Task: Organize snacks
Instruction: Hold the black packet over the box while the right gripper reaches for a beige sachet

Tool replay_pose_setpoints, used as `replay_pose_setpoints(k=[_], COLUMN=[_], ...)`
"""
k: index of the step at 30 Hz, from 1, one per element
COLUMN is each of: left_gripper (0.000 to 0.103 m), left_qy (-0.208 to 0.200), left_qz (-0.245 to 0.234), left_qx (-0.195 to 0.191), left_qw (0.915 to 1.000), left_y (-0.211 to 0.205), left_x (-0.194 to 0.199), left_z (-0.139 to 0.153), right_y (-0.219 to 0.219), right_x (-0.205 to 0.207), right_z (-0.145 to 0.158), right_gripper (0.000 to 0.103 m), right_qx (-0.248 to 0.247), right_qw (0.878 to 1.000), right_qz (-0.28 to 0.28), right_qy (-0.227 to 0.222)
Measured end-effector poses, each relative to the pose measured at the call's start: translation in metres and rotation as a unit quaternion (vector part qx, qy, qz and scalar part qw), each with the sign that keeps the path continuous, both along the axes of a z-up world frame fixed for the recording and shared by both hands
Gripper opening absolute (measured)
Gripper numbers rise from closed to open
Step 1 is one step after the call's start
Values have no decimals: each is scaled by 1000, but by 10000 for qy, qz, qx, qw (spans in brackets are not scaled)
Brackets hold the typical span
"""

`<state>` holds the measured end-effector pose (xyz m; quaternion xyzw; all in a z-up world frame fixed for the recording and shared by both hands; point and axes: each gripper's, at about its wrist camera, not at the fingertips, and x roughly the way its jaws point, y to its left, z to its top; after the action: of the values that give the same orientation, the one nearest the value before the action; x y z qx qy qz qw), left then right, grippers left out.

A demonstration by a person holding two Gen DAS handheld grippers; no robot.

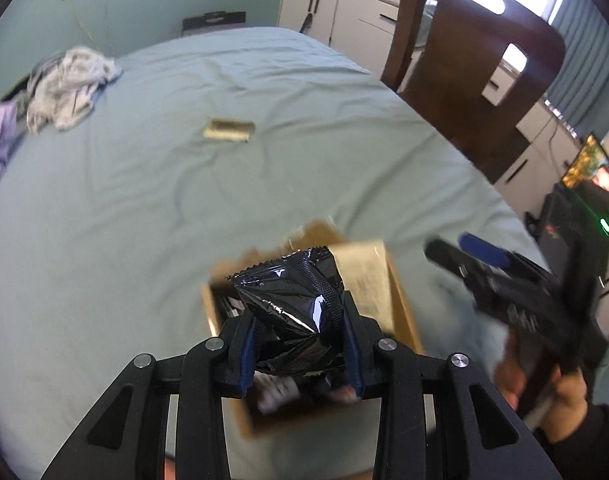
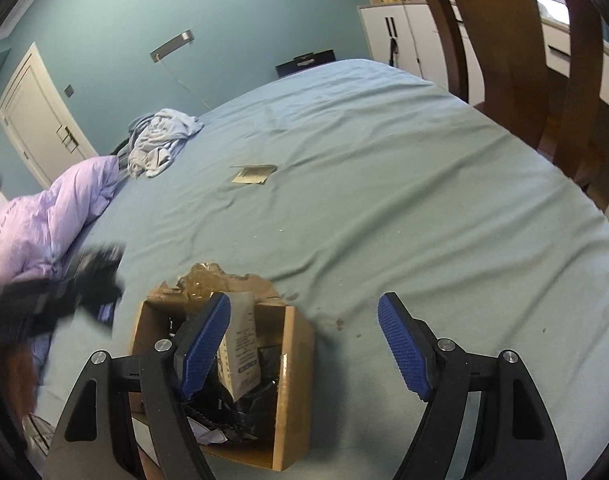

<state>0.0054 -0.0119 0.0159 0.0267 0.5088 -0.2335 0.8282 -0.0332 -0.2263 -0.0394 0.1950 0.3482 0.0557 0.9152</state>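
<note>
the left gripper (image 1: 300, 344) fills the bottom of its own view, its blue-padded fingers (image 1: 248, 354) clamped on a crumpled black foil snack packet (image 1: 294, 300), pads pressing both sides. the packet hangs directly above the open cardboard box (image 1: 400, 304), which sits at about six o'clock on the pale green bedsheet (image 1: 144, 208). a tan packet (image 1: 364, 276) leans inside the box at one o'clock from the held packet, and more dark wrappers lie under it.

in the right wrist view the right gripper (image 2: 304, 346) has its fingers (image 2: 402, 344) well apart with nothing between them; the left-hand pad stands in front of the box (image 2: 292, 380), the other over bare sheet (image 2: 384, 208). inside the box a white packet with printed text (image 2: 242, 348) stands upright among black wrappers (image 2: 260, 396), and crumpled clear plastic (image 2: 202, 280) sits at its far rim. the left gripper shows as a dark blur at nine o'clock (image 2: 84, 280).

from the left view the right gripper (image 1: 464, 252) is at three o'clock, blurred, with a hand (image 1: 560, 400) on its grip.

a lone tan packet (image 1: 229, 130) lies mid-bed at twelve o'clock from the box, well apart from it. bundled grey clothing (image 1: 64, 88) sits at ten o'clock, a lilac quilt (image 2: 52, 216) at nine o'clock, and a dark wooden chair (image 1: 472, 72) at two o'clock beside the bed.
</note>
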Motion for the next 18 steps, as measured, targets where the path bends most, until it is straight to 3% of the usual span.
replay_pose_setpoints(k=[4,9,14,18], left_gripper=[35,35,35,35], left_qy=[-126,-128,-97,-100], left_qz=[-72,-140,-163,-58], left_qx=[413,60,-102,-45], left_qw=[9990,9998,9998,9999], left_y=[-6,-6,-2,6], left_x=[-7,-5,-1,6], left_z=[-14,-9,-4,-7], right_y=[1,2,-2,-4], right_x=[3,11,13,39], right_z=[-5,-2,-3,6], right_gripper=[76,76,76,76], right_qx=[-7,-5,185,255], right_qw=[9998,9996,9991,9987], right_qz=[-99,-208,-190,-48], right_qy=[146,197,333,442])
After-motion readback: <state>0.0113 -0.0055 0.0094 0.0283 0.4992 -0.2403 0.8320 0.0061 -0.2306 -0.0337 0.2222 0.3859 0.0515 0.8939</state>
